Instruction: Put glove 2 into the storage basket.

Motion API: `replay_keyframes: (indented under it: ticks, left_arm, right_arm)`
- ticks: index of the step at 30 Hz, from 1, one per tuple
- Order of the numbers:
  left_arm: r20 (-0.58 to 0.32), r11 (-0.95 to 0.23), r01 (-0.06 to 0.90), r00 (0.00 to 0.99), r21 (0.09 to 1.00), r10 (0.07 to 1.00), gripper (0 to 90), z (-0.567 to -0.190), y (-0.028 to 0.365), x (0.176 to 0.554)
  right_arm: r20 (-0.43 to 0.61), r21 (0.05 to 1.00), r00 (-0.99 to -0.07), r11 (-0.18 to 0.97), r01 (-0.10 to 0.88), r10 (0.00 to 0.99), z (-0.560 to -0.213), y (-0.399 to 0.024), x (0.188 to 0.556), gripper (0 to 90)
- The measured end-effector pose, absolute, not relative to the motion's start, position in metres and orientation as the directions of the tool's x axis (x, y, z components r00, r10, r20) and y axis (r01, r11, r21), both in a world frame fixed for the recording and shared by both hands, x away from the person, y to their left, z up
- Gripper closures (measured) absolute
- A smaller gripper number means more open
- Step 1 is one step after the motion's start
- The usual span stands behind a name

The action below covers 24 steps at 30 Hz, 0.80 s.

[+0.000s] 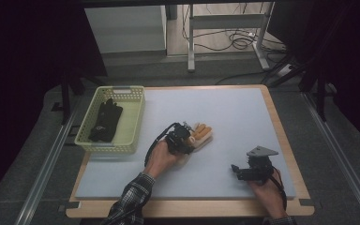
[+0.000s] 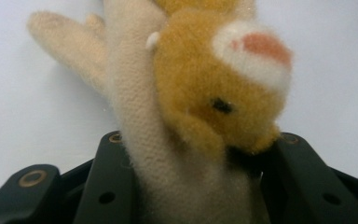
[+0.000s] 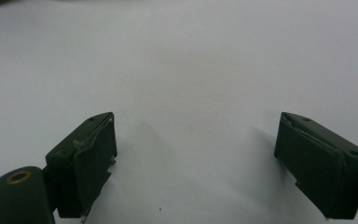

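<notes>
Grey mat [image 1: 225, 112] on a wooden table [image 1: 281, 131], dark room, cables on the floor behind. Left gripper [image 1: 187, 137] was clamped on a plush glove [image 1: 201, 133] mid-mat. Right gripper [image 1: 243, 172] sat at 4 o'clock, jaws apart. Basket [image 1: 133, 117] at 9.

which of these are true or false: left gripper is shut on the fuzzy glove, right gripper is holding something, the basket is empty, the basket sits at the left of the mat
1. The left gripper is shut on the fuzzy glove. True: its jaws press on the cream cuff from both sides.
2. The right gripper holds something. False: its jaws stand open, with bare white mat between them.
3. The yellow basket is empty. False: a black glove lies in it.
4. The basket sits at the left of the mat. True.
</notes>
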<state>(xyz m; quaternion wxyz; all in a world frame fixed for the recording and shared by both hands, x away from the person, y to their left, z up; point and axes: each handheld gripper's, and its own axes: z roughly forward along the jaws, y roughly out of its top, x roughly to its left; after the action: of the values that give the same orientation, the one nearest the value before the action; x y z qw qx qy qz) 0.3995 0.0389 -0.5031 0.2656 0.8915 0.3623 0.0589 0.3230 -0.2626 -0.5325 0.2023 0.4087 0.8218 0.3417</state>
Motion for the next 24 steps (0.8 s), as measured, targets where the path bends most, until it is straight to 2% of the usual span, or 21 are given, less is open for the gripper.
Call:
replay_keyframes:
  ticks: [8,24]
  left_arm:
    - [-0.08,-0.556,0.629,0.698,0.543,0.712,59.5,-0.473,0.057,0.401]
    - [-0.047,-0.455,0.685,0.579,0.569,0.814,58.5,-0.422,0.127,0.413]
  right_arm:
    - [-0.053,0.727,-0.584,0.432,0.534,0.81,-0.532,-0.263,0.323,12.5]
    - [-0.052,0.728,-0.583,0.43,0.534,0.811,-0.533,-0.262,0.323,12.5]
